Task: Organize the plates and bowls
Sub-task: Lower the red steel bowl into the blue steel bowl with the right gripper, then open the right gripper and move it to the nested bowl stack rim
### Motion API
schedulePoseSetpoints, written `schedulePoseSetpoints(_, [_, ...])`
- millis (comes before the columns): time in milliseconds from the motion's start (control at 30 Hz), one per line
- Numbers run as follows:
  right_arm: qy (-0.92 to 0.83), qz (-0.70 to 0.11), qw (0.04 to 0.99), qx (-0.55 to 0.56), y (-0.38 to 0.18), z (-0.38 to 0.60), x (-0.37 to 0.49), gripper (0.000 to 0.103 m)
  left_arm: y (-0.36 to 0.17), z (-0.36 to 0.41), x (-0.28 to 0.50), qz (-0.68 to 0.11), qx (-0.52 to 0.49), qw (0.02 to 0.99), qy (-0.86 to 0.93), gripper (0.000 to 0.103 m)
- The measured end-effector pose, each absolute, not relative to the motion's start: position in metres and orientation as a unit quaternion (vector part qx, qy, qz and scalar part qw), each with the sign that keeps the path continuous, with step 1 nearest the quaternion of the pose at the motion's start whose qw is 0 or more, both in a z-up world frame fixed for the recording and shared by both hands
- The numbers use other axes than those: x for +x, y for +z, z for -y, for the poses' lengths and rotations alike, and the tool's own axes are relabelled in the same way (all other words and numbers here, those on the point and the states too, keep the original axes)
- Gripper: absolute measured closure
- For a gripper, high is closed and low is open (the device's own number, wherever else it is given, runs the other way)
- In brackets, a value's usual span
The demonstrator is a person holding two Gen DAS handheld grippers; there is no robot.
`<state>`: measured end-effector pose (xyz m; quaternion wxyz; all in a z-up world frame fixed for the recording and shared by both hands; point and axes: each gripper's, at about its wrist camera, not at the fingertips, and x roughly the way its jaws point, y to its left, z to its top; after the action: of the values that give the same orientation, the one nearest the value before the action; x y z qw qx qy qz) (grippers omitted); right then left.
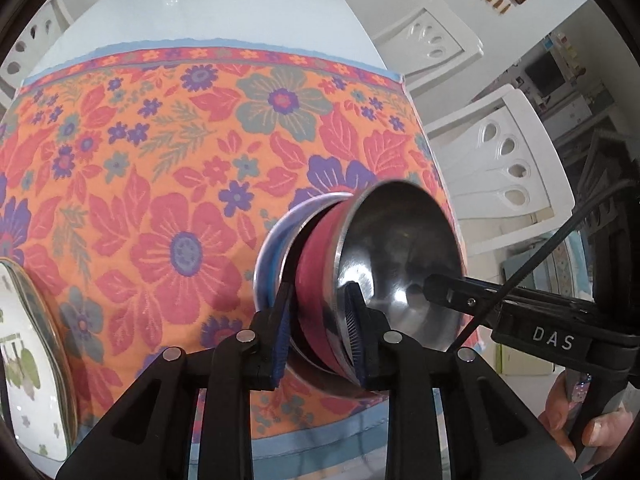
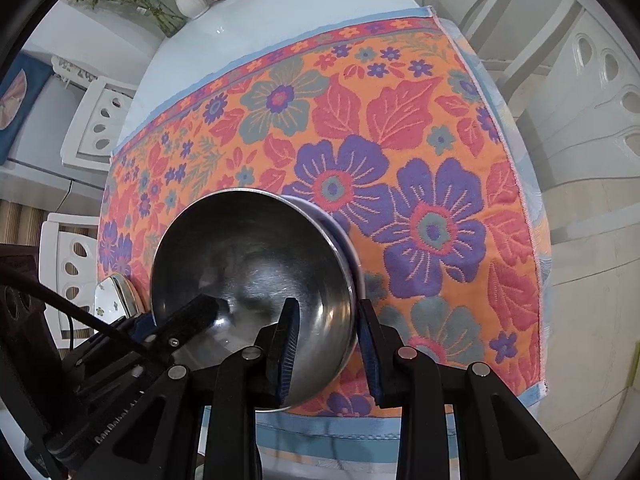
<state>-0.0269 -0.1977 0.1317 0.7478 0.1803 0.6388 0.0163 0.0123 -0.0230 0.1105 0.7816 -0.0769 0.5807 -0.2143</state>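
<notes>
Floral tablecloth | one steel bowl (rim held by both grippers' fingers) | one patterned plate

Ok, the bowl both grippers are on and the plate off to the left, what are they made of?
Bowl: looks like polished stainless steel inside, mirror-like glare and brushed streaks; its outer wall is matte red, coating or sleeve, unclear.
Plate: probably glazed ceramic, glossy white with printed green leaves, though melamine can't be ruled out.

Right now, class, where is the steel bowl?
The steel bowl sits low and centre in both wrist views, near the floral cloth's front edge, stacked over a blue plate, with both grippers clamping its rim.
</notes>
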Motion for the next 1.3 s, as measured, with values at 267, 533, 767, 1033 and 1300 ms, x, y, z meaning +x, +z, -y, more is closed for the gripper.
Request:
schedulePoseSetpoints(267, [0.007,-0.639,0.744,0.195,0.128,0.208,-0.030,0.074,0.109,0.018,0.014,-0.576,-0.057,0.792,-0.193,0.073])
schedulePoseSetpoints(533, [0.049,-0.630,0.752,0.188,0.137,0.196,-0.030,0.074,0.102,0.008,0.017,-0.588,-0.082,0.785,-0.177,0.073])
schedulePoseSetpoints(767, [0.064,-0.611,0.776,0.145,0.145,0.182,-0.039,0.065,0.134,-0.006,-0.002,-0.541,-0.094,0.818,-0.173,0.073])
schedulePoseSetpoints(1033, [0.033,-0.578,0.803,0.142,0.164,0.184,-0.063,0.061,0.146,-0.025,-0.016,-0.523,-0.130,0.823,-0.182,0.068])
schedulePoseSetpoints(1300, [-0.018,-0.551,0.822,0.146,0.179,0.179,-0.080,0.056,0.157,-0.036,-0.028,-0.494,-0.125,0.833,-0.217,0.046])
